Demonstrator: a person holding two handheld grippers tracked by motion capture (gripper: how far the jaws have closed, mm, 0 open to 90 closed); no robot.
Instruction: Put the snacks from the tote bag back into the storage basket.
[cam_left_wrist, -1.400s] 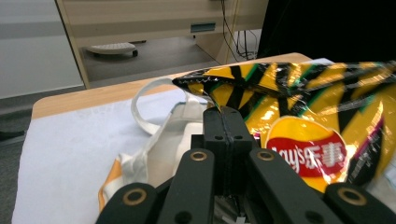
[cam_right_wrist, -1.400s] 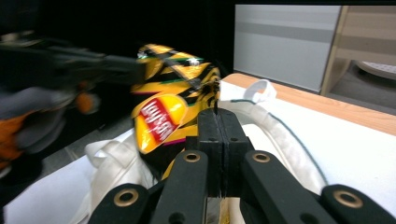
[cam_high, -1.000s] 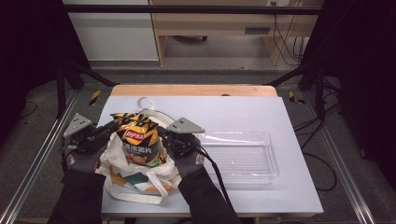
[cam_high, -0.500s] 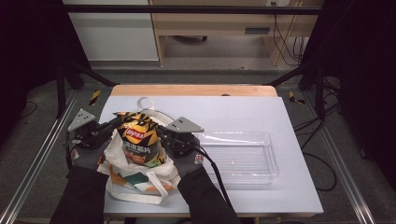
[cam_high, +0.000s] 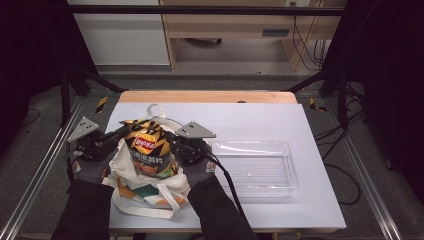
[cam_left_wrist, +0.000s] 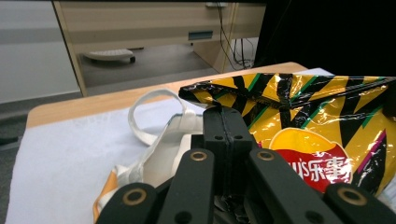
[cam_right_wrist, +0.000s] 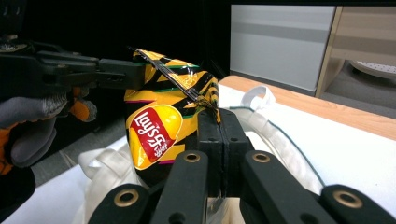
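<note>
One chip bag (cam_high: 148, 150), one tote bag (cam_high: 142, 192), one tray (cam_high: 260, 167); left hand-held gripper (cam_high: 121, 133) and right hand-held gripper (cam_high: 171, 136), centre-left, each clamp the chip bag's top corners.

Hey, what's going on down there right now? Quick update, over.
Left gripper and right gripper shut on chip bag top corners. Bag upright in tote bag. Clear tray alongside, nothing blocking.

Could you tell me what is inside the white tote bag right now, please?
A yellow-and-black chip bag stands in the tote bag, its upper half above the opening, pinched at its top corners by the left gripper and right gripper. Its bottom and the tote's inside are covered.
</note>
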